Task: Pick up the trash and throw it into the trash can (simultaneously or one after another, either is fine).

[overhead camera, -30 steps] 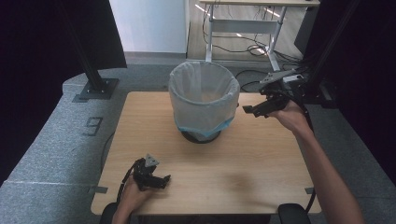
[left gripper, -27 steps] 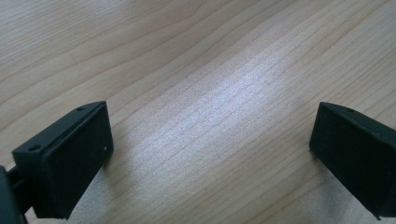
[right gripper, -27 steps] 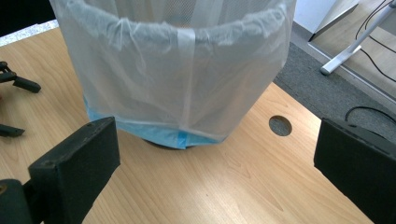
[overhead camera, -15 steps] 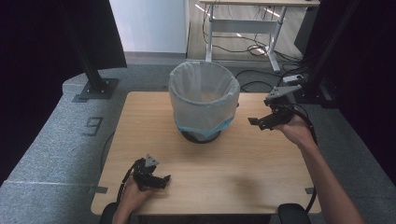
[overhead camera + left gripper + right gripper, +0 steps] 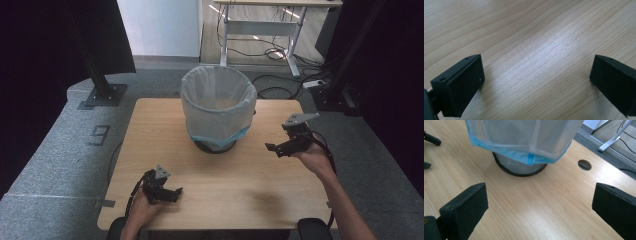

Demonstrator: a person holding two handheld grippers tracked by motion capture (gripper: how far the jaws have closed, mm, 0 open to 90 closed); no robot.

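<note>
— Wastebasket (image 5: 218,107) with the white liner bag (image 5: 524,135): where does it stand?

— Upright on the wooden surface (image 5: 240,185), toward the far edge, about midway across. It is a black mesh bin; the liner is folded over its rim and hangs down the outside, ending in a blue hem just above the base.

— And the grippers?

— The right gripper (image 5: 279,148) hangs just right of the wastebasket, lifted off the wood, jaws spread wide with nothing between them. Its own view looks at the bin's base and the blue hem. The left gripper (image 5: 172,192) sits well in front of the wastebasket, low over bare wood, also spread wide and holding nothing.

— What could go wrong?

— I'd judge the bin to be light, with a loose skirt of plastic. If the right gripper sweeps in low, a jaw could catch the hanging hem and drag the liner off the rim, or nudge the bin toward the far edge. A pinch on film alone would likely slip or tear.

— Anything else nearby?

— A round cable hole (image 5: 584,164) in the surface, right of the bin. It is no hazard unless something small is set down there.
</note>
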